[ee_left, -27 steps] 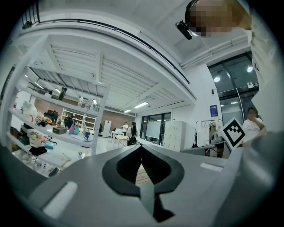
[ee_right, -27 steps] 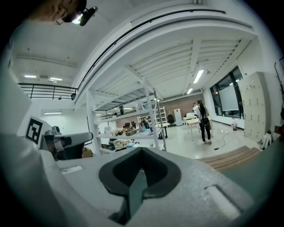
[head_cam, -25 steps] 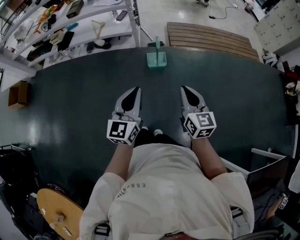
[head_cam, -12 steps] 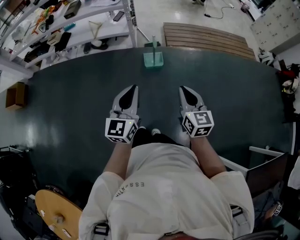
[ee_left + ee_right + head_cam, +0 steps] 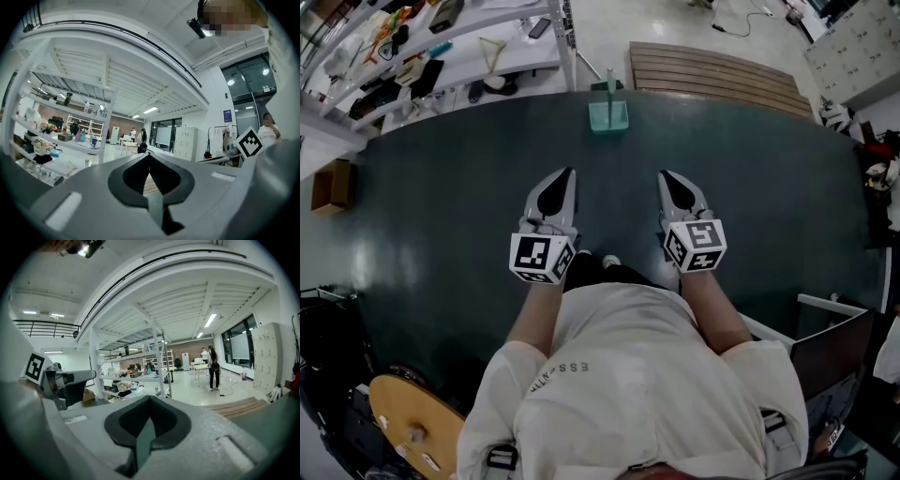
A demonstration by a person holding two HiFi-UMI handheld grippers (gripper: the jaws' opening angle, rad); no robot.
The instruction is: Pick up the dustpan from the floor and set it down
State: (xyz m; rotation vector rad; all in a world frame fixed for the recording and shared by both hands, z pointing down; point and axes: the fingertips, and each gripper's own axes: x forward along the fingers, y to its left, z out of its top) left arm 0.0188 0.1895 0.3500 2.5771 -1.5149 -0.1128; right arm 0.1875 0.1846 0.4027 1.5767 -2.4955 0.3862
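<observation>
left gripper [image 5: 566,176]: we see jaws together, nothing held
right gripper [image 5: 665,176]: same
dustpan [image 5: 609,114]: far edge of dark mat [image 5: 441,206], probably upright, well apart from both

The head view was dim and curved at its edges, the dark mat [image 5: 441,187] catching a soft sheen toward its left edge while the pale floor [image 5: 675,23] past its far edge shone brighter. Both gripper views were ringed by black corners and strongly bent, lit by ceiling strip lights [image 5: 209,319]; the left gripper [image 5: 149,154] and right gripper [image 5: 150,398] looked soft close to the lens
</observation>
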